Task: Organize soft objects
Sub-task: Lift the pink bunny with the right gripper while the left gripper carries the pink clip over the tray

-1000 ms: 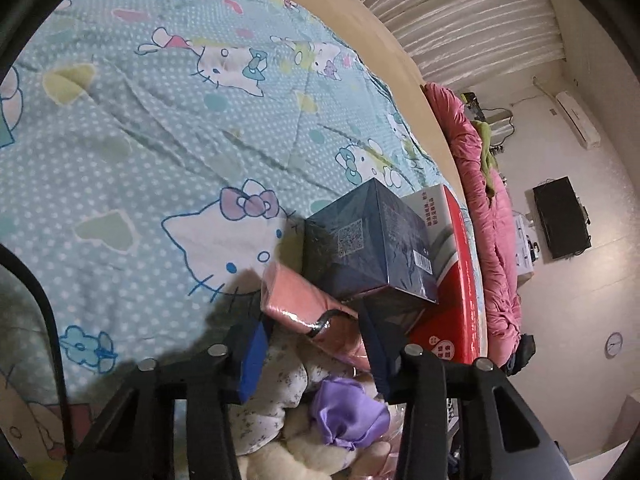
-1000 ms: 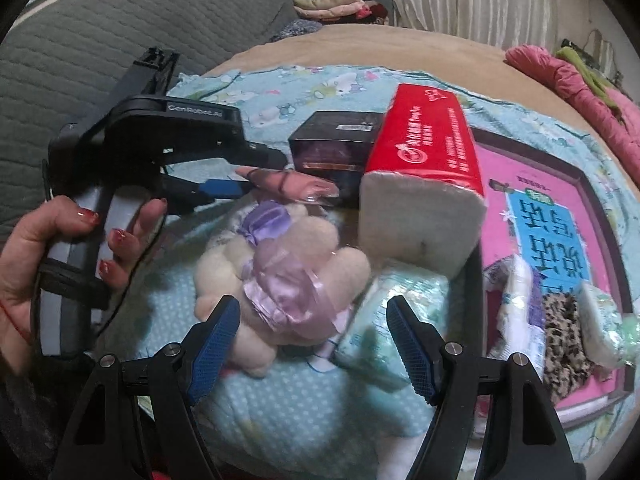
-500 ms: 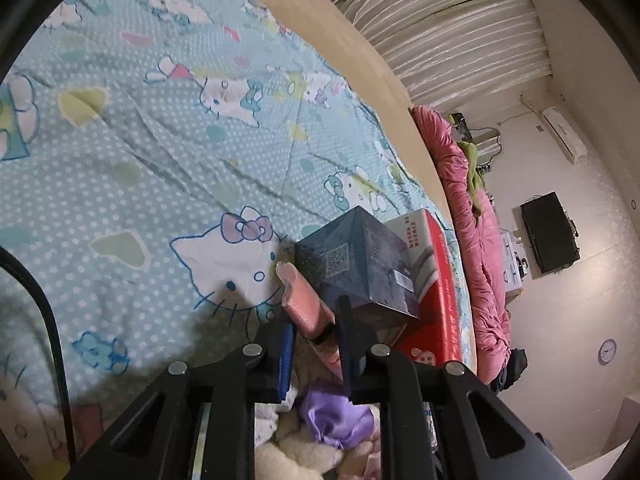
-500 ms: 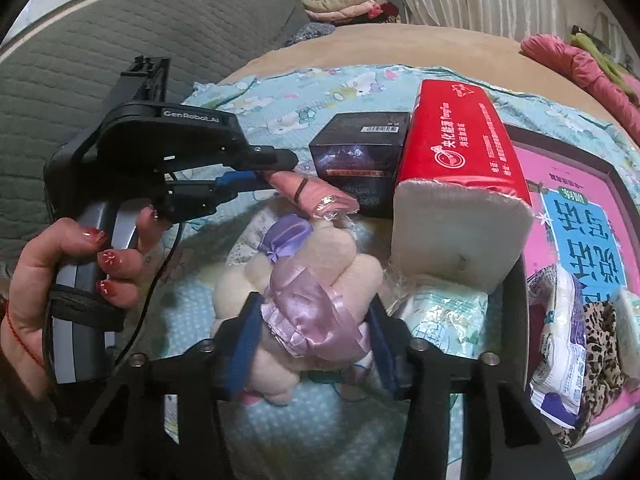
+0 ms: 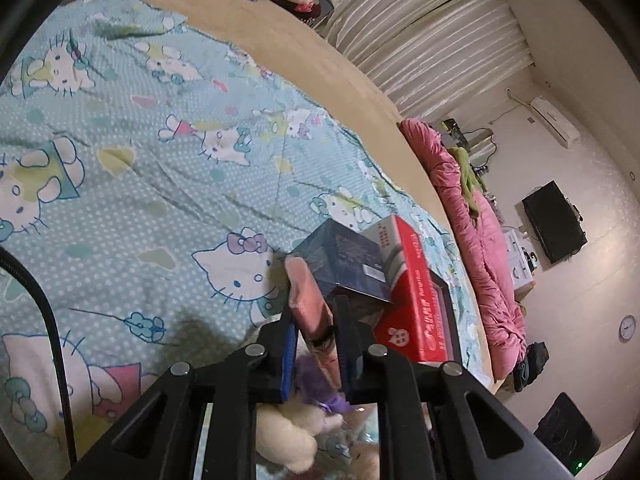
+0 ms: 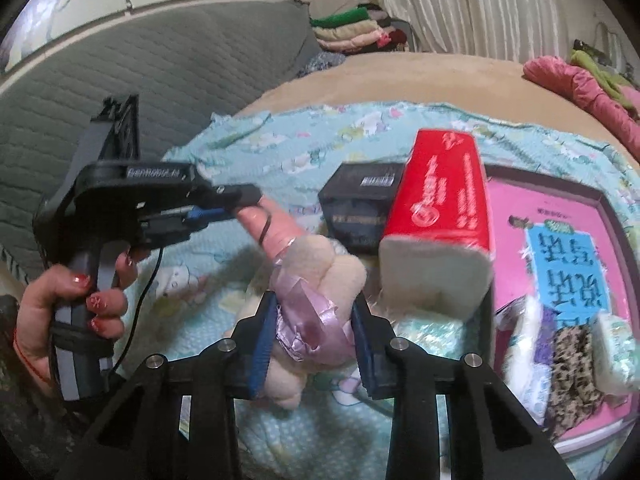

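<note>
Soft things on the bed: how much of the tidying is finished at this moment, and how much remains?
Done: a few soft packs already lie in the pink tray. In hand: the left claw, jaws just closing, pinches the pink pouch; the right claw, likewise, squeezes the plush toy. Left: both are not yet placed, and the pale wrapped pack lies outside the tray.

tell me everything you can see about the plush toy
The plush toy is cream and fuzzy, with shiny crinkled lilac ribbon wrapped round it and a purple bow. The right gripper has just closed on it, pads pressing the ribbon-wrapped middle, and it looks lifted off the blue cartoon-print sheet. Its upper end touches the pink pack held by the left gripper. The red tissue pack stands close beside it.
</note>
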Available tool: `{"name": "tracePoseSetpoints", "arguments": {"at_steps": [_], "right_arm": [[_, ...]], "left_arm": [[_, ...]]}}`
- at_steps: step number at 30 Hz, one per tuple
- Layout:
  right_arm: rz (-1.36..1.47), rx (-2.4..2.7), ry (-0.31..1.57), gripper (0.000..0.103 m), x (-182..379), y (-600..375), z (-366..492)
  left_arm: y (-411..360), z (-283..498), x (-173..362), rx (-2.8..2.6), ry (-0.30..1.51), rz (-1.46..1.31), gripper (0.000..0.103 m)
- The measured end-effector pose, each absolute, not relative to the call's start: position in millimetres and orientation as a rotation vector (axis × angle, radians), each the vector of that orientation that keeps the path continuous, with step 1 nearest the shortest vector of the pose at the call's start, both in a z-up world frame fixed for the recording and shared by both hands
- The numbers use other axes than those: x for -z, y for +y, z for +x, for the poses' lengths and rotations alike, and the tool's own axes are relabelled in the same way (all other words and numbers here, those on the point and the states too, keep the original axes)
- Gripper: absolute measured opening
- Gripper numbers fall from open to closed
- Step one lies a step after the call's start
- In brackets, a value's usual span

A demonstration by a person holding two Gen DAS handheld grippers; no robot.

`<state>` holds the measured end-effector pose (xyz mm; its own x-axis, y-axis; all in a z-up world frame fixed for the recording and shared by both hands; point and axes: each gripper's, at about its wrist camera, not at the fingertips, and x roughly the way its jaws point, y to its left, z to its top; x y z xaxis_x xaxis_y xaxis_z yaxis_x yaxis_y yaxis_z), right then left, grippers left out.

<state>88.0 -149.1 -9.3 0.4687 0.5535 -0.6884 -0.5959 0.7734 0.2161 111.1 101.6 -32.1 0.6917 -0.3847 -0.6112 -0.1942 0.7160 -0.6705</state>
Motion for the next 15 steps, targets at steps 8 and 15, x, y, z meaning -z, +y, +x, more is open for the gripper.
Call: {"name": "tracePoseSetpoints", "arguments": {"at_steps": [8,15], "right_arm": [[-0.03,-0.682,0.73,0.036,-24.0,-171.1,83.8],[0.021,-0.629,0.66,0.036,-49.1,-202.8,85.7]], "left_arm": [[76.5,100.1,-11.6,0.144,0.772,-0.68,0.014],[43.6,95.2,-49.7,0.196,0.733,-0.61,0.012]]}}
